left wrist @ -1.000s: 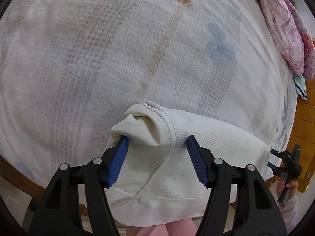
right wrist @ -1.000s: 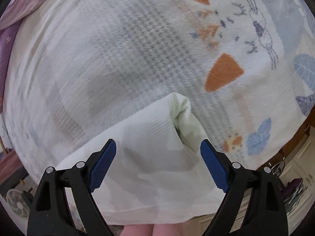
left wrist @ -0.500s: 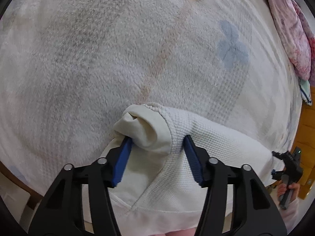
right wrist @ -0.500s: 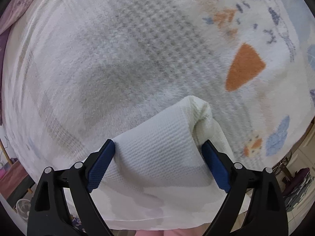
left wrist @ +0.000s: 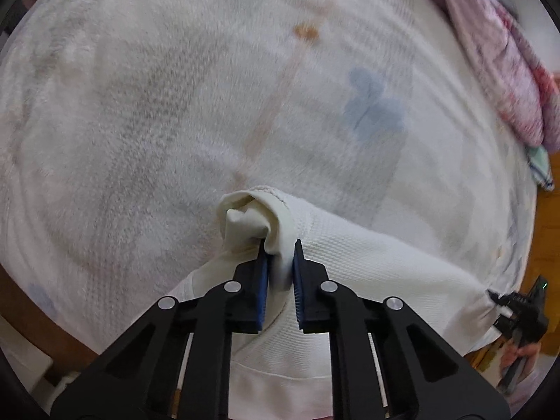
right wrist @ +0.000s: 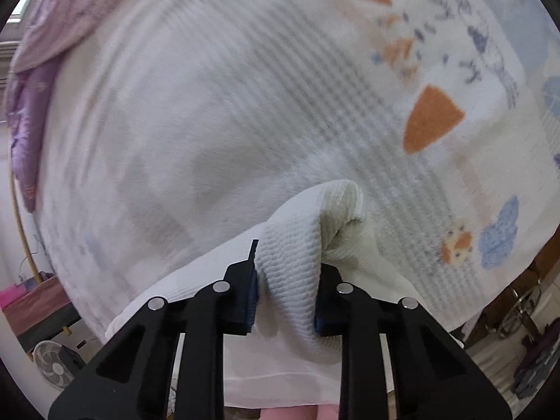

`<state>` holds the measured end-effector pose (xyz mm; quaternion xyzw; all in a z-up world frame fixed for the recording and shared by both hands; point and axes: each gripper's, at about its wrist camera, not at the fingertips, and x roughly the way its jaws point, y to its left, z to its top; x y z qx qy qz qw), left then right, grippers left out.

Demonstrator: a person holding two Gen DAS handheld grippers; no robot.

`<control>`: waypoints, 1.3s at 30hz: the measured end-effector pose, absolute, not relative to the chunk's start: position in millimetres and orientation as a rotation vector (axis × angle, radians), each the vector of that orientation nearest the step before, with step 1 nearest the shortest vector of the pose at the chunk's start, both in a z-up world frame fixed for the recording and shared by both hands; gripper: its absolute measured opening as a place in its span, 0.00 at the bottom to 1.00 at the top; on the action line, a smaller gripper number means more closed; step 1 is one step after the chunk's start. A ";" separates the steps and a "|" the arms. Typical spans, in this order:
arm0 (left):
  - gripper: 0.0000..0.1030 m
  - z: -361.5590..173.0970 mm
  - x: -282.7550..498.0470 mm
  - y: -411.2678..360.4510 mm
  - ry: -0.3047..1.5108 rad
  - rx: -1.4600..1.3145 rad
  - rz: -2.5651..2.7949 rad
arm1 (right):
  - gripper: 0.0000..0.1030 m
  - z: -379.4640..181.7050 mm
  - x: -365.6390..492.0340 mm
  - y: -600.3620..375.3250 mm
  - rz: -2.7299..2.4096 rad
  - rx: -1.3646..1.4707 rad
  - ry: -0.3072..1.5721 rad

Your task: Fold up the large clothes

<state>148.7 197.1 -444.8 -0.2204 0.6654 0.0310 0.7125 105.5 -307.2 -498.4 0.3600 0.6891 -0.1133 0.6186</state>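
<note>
White waffle-knit cloth, a large garment (left wrist: 367, 266), lies at the near edge of a bed covered by a fleecy blanket (left wrist: 147, 112) printed with orange and blue shapes. The left gripper (left wrist: 280, 273) is closing, its blue pads pinching a bunched corner of the garment between them. The right gripper (right wrist: 287, 280) is closing too, squeezing a thick fold at the other corner. A pink quilt (left wrist: 497, 70) is heaped at the blanket's far side.
</note>
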 end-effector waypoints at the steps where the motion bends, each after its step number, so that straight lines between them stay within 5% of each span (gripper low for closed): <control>1: 0.11 -436.2 149.5 195.2 1.451 -0.500 0.065 | 0.20 -493.1 105.4 -306.0 -0.251 0.825 1.575; 10: 0.09 -375.6 198.2 187.3 1.309 -0.527 0.027 | 0.17 -428.8 159.3 -300.6 -0.122 0.811 1.451; 18: 0.10 -346.2 317.5 166.1 1.236 -0.464 -0.040 | 0.17 -405.0 275.3 -325.7 -0.094 0.826 1.334; 21: 0.16 -357.1 350.3 158.4 1.270 -0.454 -0.024 | 0.30 -420.2 316.3 -338.1 -0.131 0.858 1.349; 22: 0.22 -360.7 358.9 155.3 1.283 -0.438 -0.008 | 0.50 -424.6 322.7 -342.8 -0.170 0.849 1.366; 23: 0.39 -365.3 363.1 152.7 1.300 -0.438 -0.012 | 0.71 -428.1 328.2 -348.0 -0.224 0.833 1.384; 24: 0.54 -369.8 362.7 151.5 1.319 -0.440 -0.014 | 0.75 -429.9 329.9 -350.3 -0.275 0.813 1.398; 35: 0.62 -447.8 257.8 165.6 1.584 -0.648 0.093 | 0.83 -450.4 221.0 -340.9 -0.323 0.688 1.557; 39: 0.59 -485.0 236.3 170.6 1.612 -0.795 0.135 | 0.83 -474.5 168.1 -332.4 -0.337 0.755 1.637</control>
